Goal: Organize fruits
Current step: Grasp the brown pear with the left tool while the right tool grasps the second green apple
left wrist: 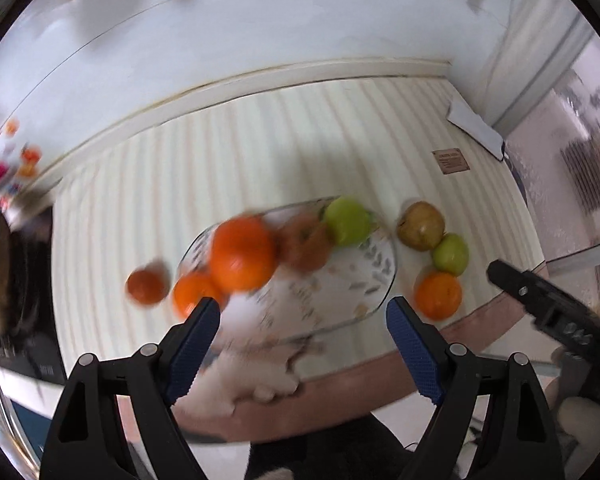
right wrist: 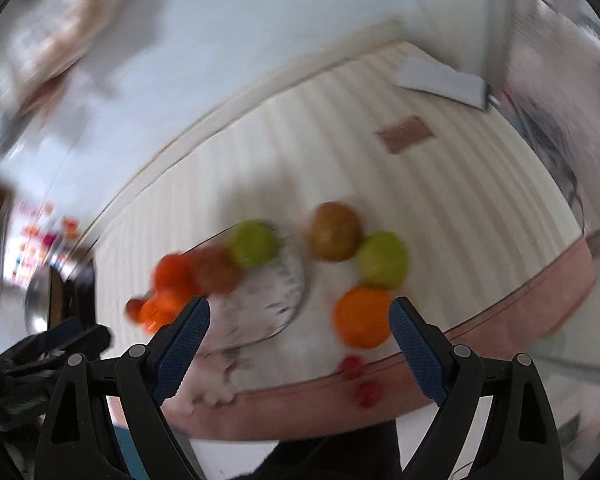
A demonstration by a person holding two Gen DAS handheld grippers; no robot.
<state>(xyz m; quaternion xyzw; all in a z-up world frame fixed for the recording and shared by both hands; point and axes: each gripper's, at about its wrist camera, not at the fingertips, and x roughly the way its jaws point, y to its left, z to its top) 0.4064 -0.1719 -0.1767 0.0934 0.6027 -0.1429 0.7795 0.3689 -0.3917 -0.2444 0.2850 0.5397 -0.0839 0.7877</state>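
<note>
A glass plate lies on a striped cloth, holding a large orange, a reddish fruit and a green apple. Beside it on the right lie a brownish apple, a green apple and an orange. To the plate's left lie an orange and a small reddish fruit. My left gripper is open and empty above the plate's near edge. My right gripper is open and empty, near the right orange. Both views are blurred.
The table's pink front edge runs just below the fruit. Two small red items sit on that edge. A white folded paper and a brown card lie at the far right. A dark appliance stands at the left.
</note>
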